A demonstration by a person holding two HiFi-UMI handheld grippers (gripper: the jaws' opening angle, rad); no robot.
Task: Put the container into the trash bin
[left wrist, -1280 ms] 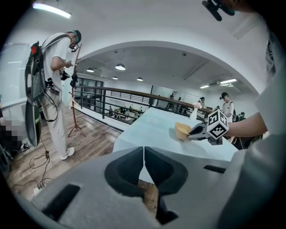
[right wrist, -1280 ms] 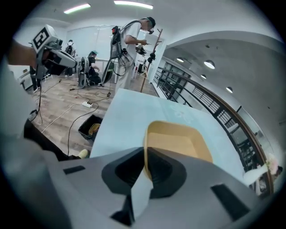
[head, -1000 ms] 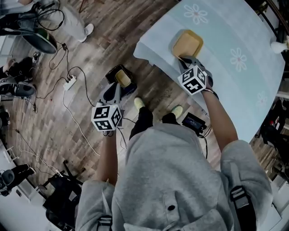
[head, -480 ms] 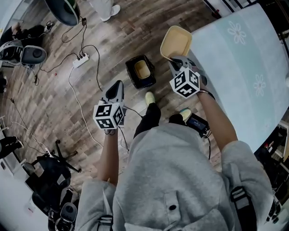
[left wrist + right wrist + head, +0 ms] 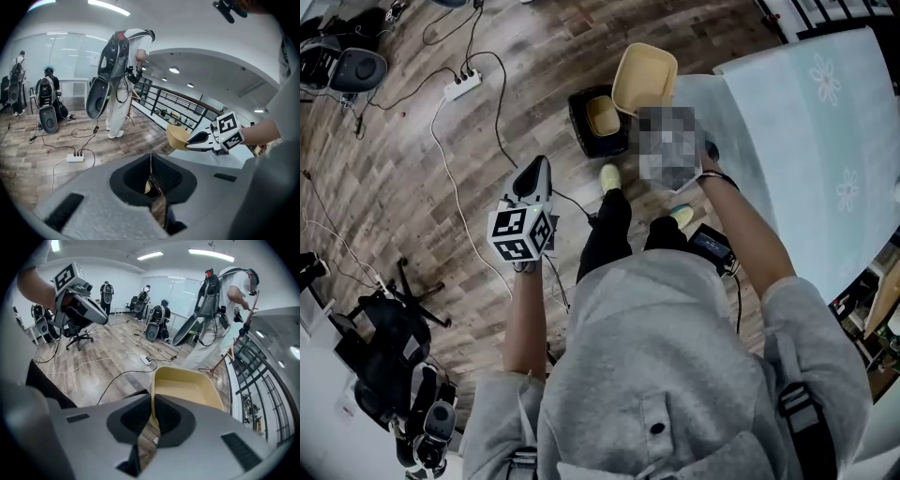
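Note:
A shallow yellow container [image 5: 645, 78] hangs off the table's corner, above the floor, right beside the black trash bin [image 5: 581, 122]. My right gripper [image 5: 656, 105] is shut on its near rim; a mosaic patch covers the gripper's cube. In the right gripper view the jaws [image 5: 152, 401] pinch the container [image 5: 187, 387] by its side wall. The bin holds a yellowish item [image 5: 602, 116]. My left gripper [image 5: 539, 162] is shut and empty over bare floor, left of the bin. In the left gripper view its jaws [image 5: 151, 159] are closed, with the container [image 5: 177, 137] ahead.
The table with a pale flowered cloth [image 5: 811, 122] fills the right side. A power strip [image 5: 461, 84] and cables trail over the wood floor. My feet [image 5: 609, 176] stand just below the bin. Office chairs and gear [image 5: 389, 337] crowd the left. A person [image 5: 123, 79] stands further off.
The right gripper has carried the container off the table leftward, to beside the bin. The left gripper has swung along the floor towards the bin, still shut.

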